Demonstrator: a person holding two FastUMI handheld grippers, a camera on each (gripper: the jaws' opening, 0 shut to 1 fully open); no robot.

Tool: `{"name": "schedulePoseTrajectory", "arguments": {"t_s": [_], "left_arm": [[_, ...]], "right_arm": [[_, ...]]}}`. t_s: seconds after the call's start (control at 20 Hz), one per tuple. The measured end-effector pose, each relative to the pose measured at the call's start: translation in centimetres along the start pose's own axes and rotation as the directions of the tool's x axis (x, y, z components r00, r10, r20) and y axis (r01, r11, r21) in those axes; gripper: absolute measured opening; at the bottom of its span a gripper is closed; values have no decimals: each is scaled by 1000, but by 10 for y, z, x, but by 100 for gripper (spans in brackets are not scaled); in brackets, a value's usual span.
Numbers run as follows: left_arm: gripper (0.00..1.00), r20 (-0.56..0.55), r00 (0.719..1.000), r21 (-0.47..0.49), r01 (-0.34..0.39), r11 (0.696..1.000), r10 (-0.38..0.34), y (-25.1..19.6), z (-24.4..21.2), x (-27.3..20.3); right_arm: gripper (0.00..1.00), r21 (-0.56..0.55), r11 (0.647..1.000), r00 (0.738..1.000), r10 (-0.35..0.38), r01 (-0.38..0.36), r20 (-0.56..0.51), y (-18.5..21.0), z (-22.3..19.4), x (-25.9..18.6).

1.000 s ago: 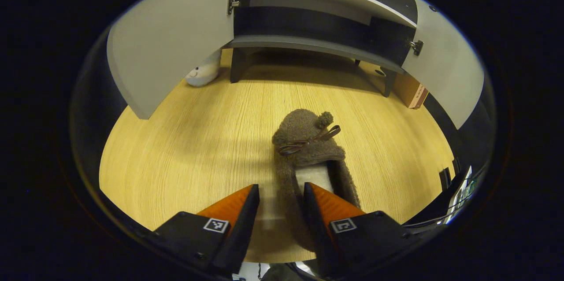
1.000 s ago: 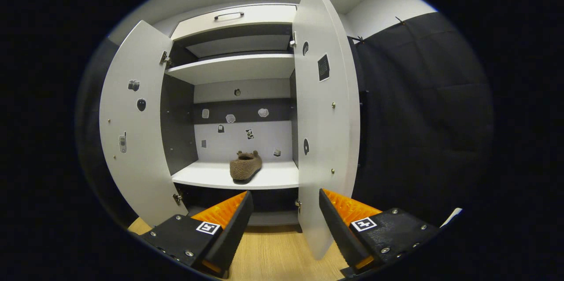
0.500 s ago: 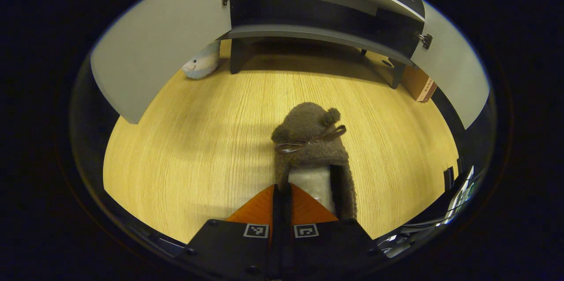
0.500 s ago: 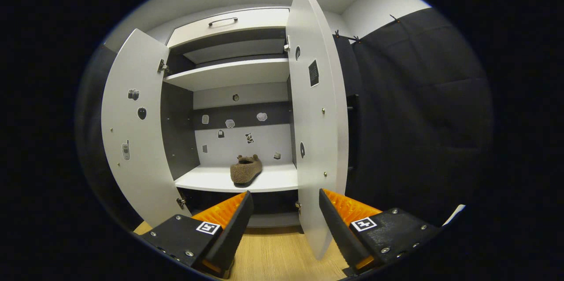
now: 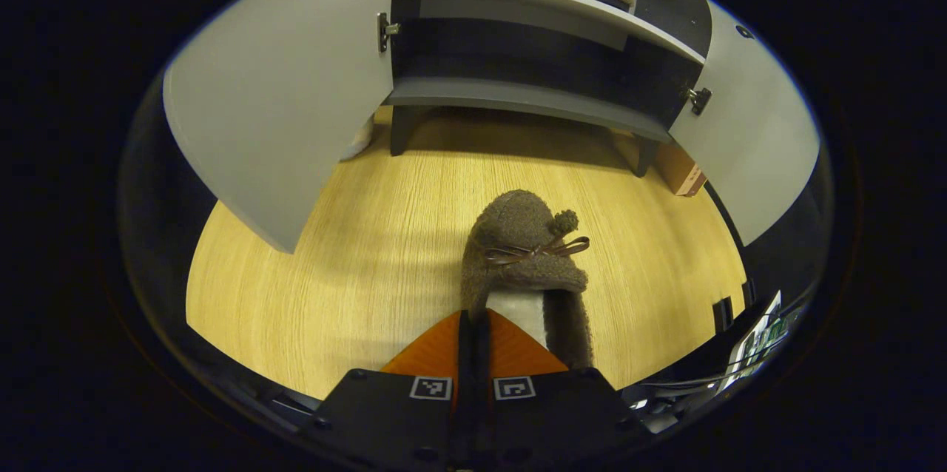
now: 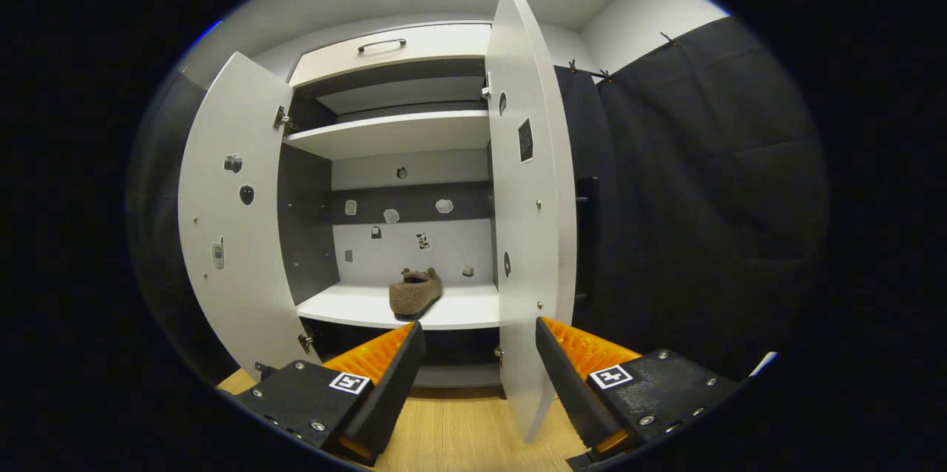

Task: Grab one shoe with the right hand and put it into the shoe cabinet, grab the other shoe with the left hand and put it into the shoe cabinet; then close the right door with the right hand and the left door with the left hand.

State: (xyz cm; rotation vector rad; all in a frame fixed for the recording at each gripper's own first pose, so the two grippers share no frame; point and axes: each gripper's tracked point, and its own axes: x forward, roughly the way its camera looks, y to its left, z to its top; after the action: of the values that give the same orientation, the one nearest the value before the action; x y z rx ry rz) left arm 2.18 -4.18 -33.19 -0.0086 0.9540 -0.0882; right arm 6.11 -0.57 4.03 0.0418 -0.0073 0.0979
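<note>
Your left gripper [image 5: 473, 324] pinches only the side wall of the fuzzy brown slipper [image 5: 527, 265], so it may slip out during the lift; your right gripper [image 6: 477, 346] hangs open.

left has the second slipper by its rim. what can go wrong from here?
1. The left gripper pinches only the soft side rim of the slipper; it may sag or slip out on the lift.
2. The other slipper already sits mid-shelf; the new one may bump it.
3. The right gripper hangs open beside the right door; it may knock the edge.
</note>
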Motion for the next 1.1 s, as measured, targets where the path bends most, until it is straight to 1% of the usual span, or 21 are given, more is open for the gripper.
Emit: {"name": "schedulePoseTrajectory", "arguments": {"t_s": [0.3, 0.45, 0.65, 0.85, 1.1], "left_arm": [[7, 77, 997, 18, 8, 1000, -9, -14, 52, -62], [7, 115, 993, -32, 35, 999, -31, -22, 83, -88], [6, 213, 976, -58, 53, 997, -39, -26, 145, -115], [6, 299, 954, -34, 27, 999, -16, -23, 213, -118], [5, 342, 939, -28, 46, 999, -33, -31, 287, -120]], "right_arm": [[93, -20, 998, 998, 58, -58, 15, 8, 3, 2], [92, -22, 996, 997, 82, -81, 12, 11, 1, 3], [92, -23, 995, 996, 94, -93, 13, 8, 1, 1], [92, -31, 996, 996, 89, -88, 14, 1, 2, -3], [92, -28, 997, 997, 74, -74, 13, -10, 2, -8]]}}
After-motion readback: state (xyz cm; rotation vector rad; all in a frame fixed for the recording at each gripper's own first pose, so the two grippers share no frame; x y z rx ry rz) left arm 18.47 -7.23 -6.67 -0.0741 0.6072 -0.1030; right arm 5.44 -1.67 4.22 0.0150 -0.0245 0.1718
